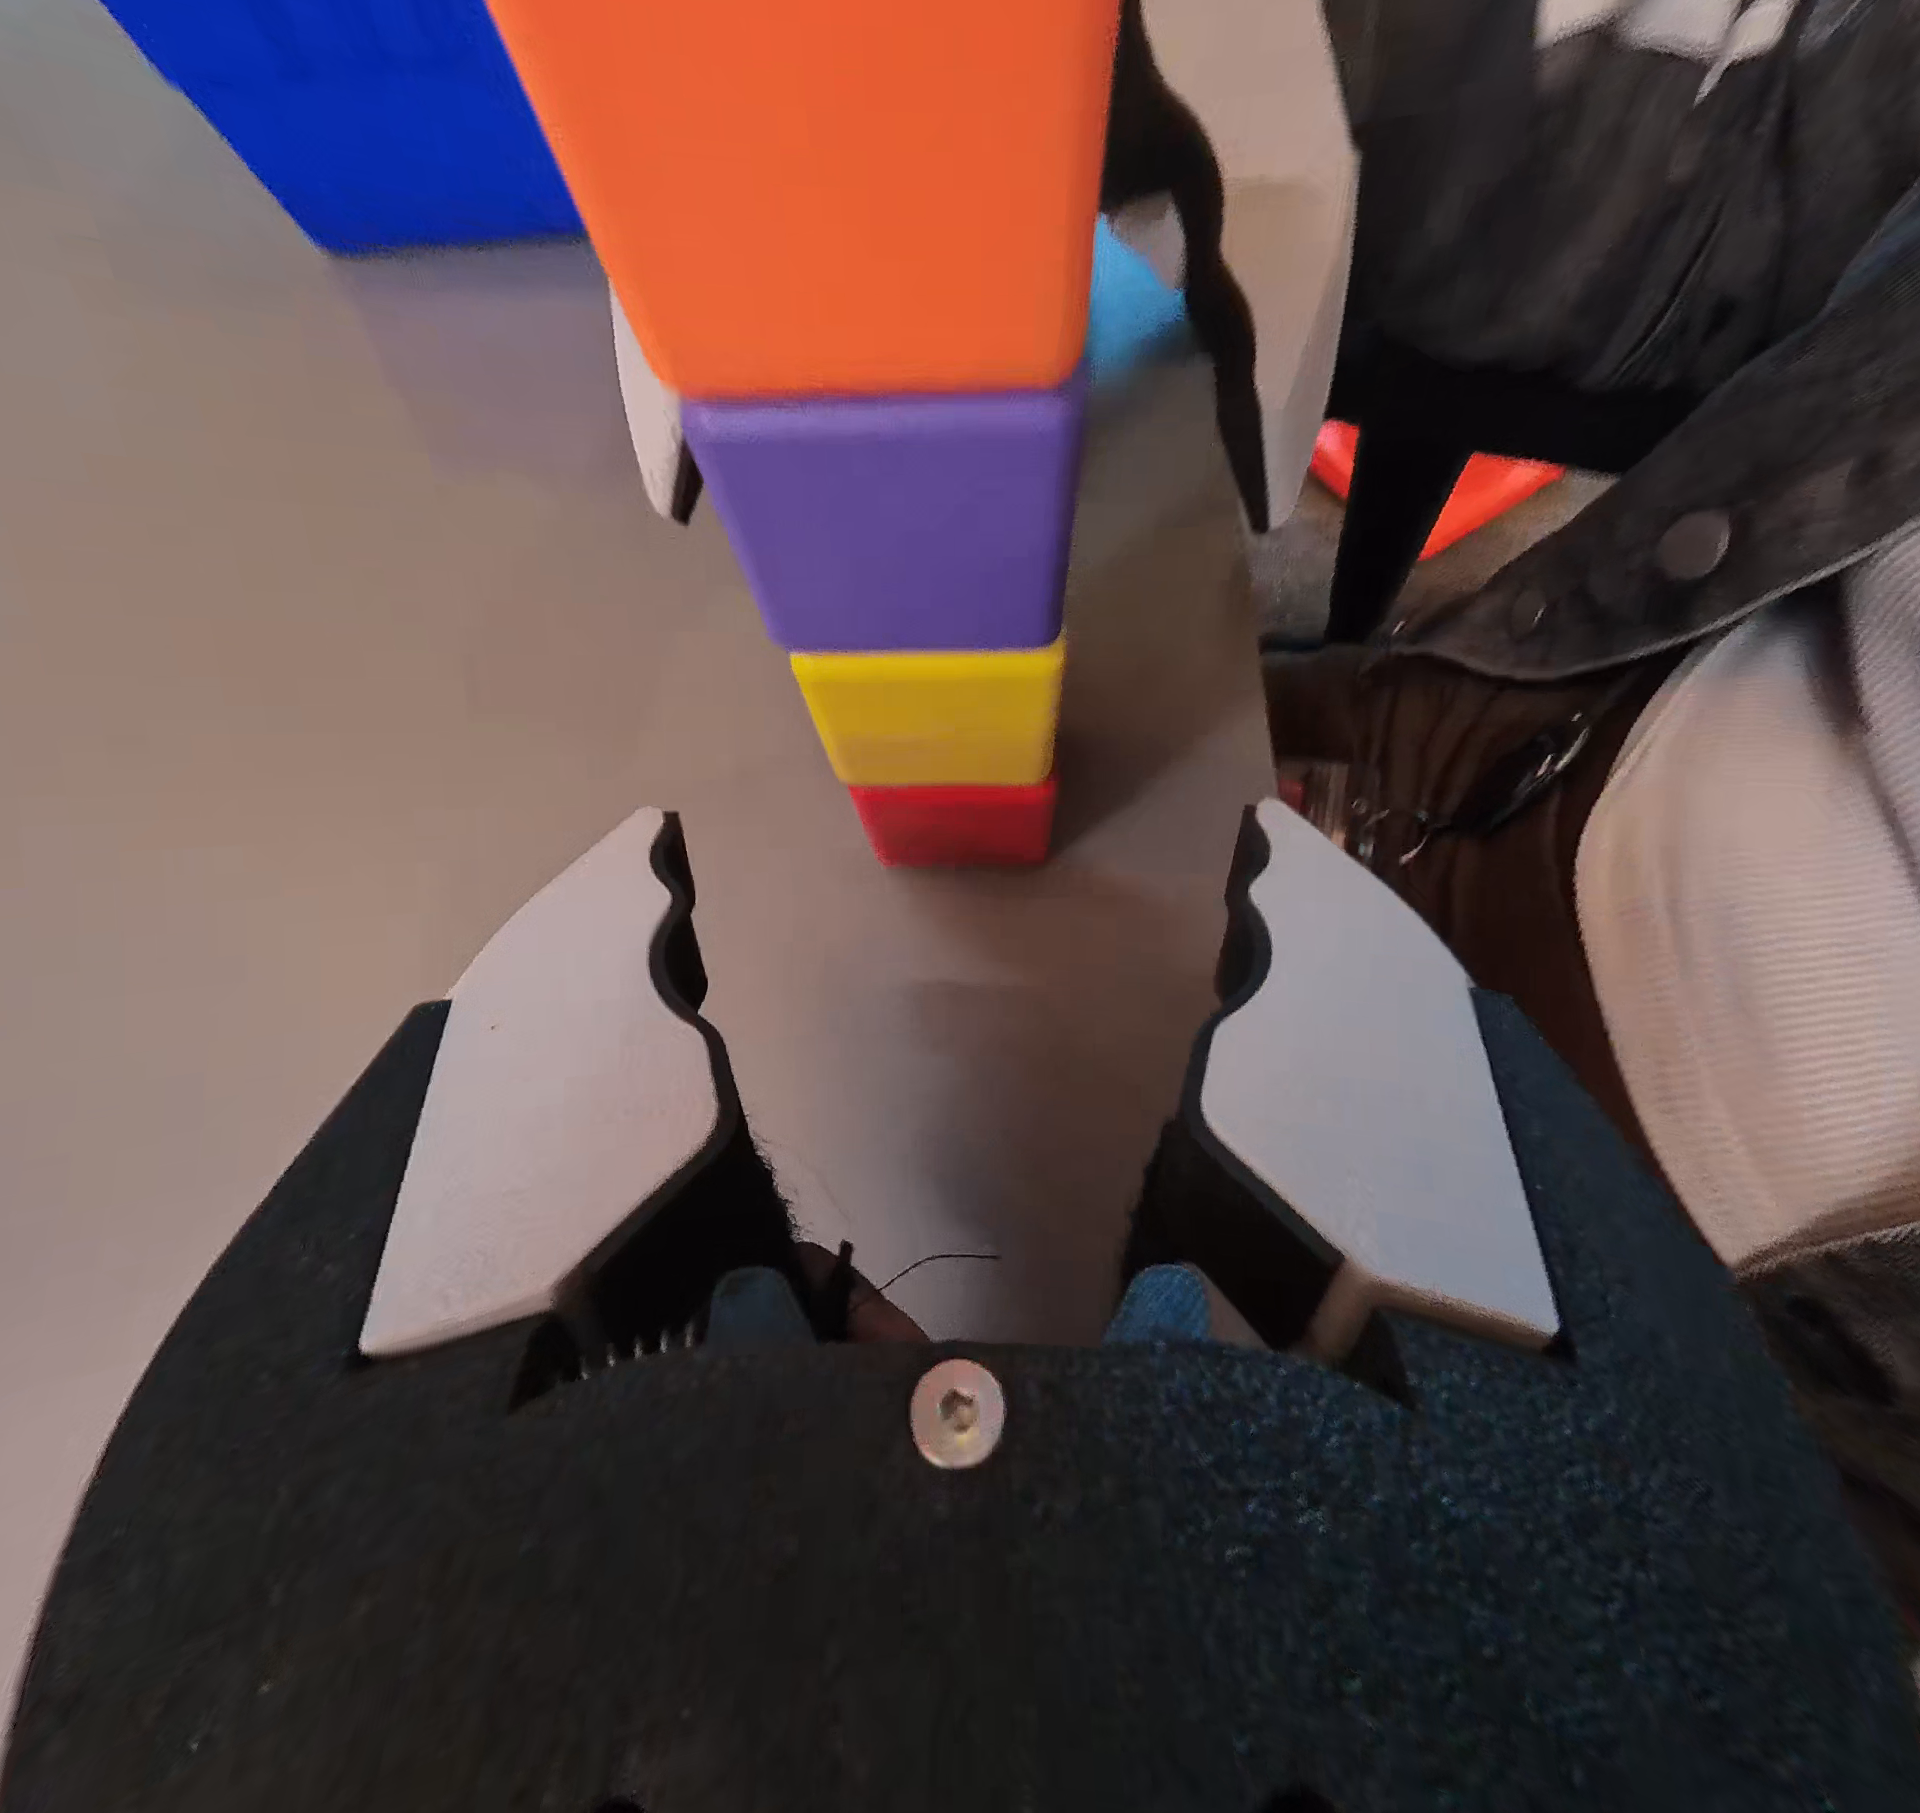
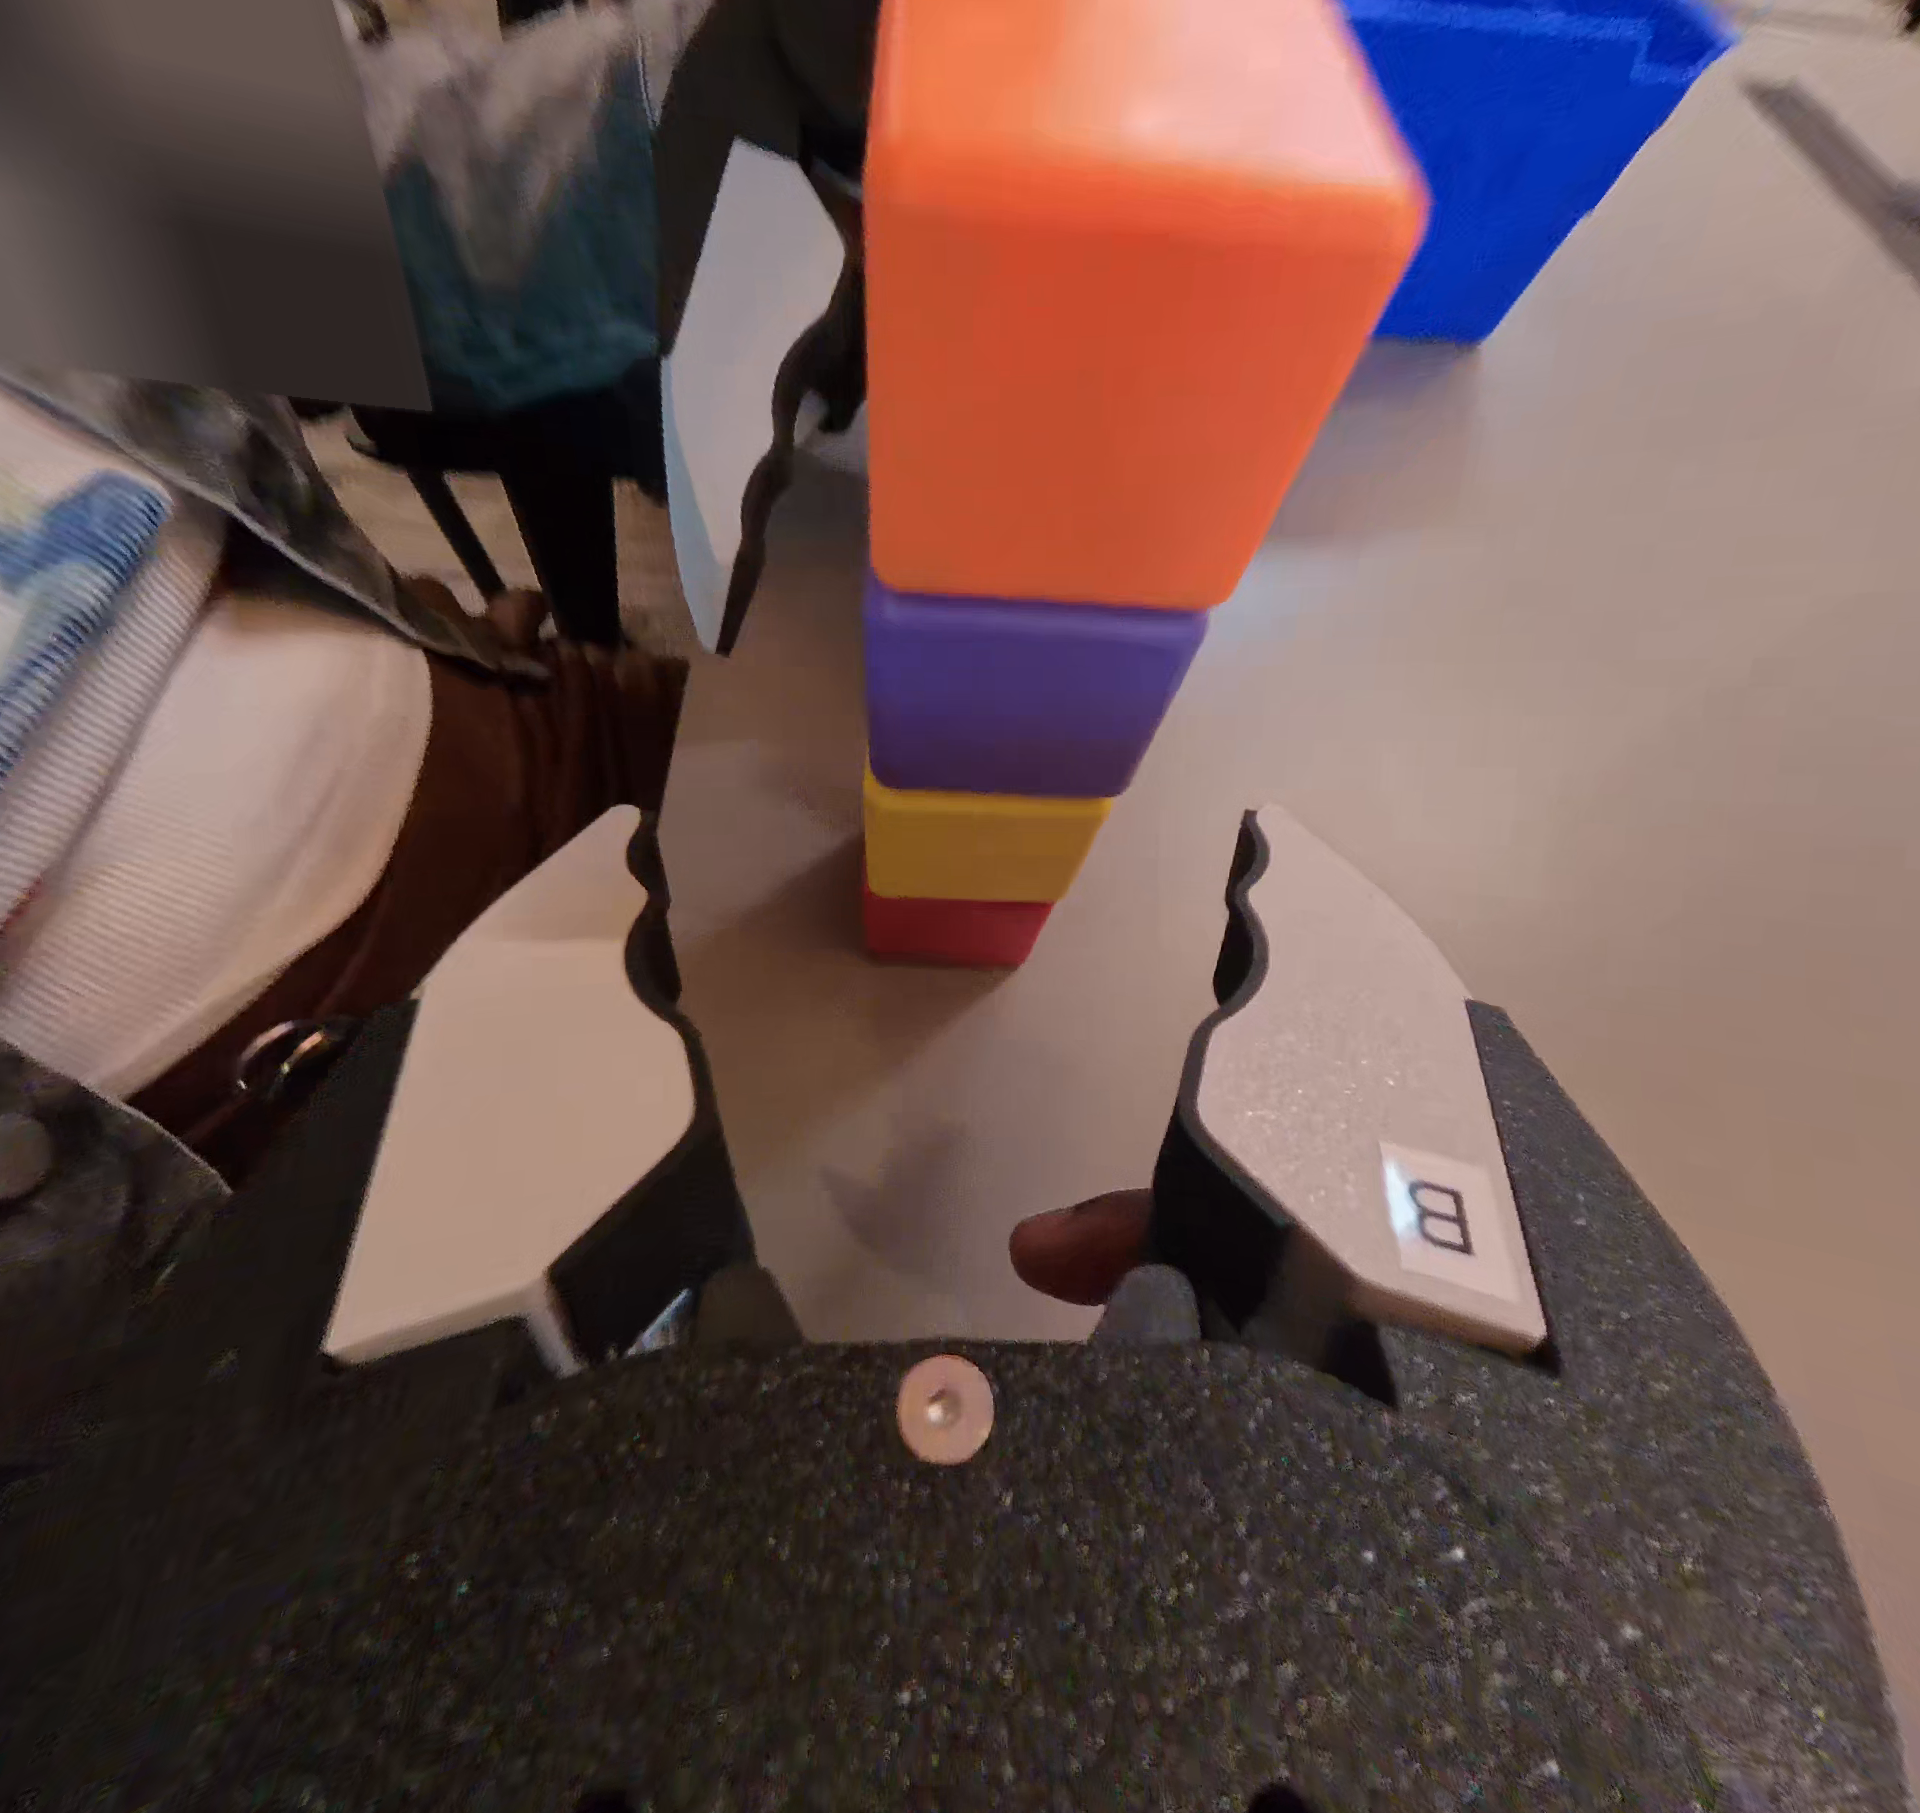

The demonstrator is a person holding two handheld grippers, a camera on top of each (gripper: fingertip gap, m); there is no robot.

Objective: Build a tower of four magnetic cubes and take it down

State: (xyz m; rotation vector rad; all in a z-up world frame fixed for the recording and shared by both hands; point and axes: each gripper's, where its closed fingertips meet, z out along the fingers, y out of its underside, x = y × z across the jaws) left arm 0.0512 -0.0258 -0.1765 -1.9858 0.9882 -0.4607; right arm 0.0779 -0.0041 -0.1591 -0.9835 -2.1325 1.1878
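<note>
A tower of four cubes stands on the grey table: orange cube on top, then purple cube, yellow cube and red cube at the bottom. It also shows in the right wrist view, orange cube down to red cube. My left gripper is open and empty, its fingertips short of the tower. My right gripper is open and empty too, on the tower's opposite side. Its open fingers show behind the tower. One left finger shows beside the tower.
A blue bin stands on the table behind the tower; it also shows in the right wrist view. A person in a dark jacket and white top is at the table's edge. An orange object lies beyond that edge. The grippers' ends are close to 6 cm from one another.
</note>
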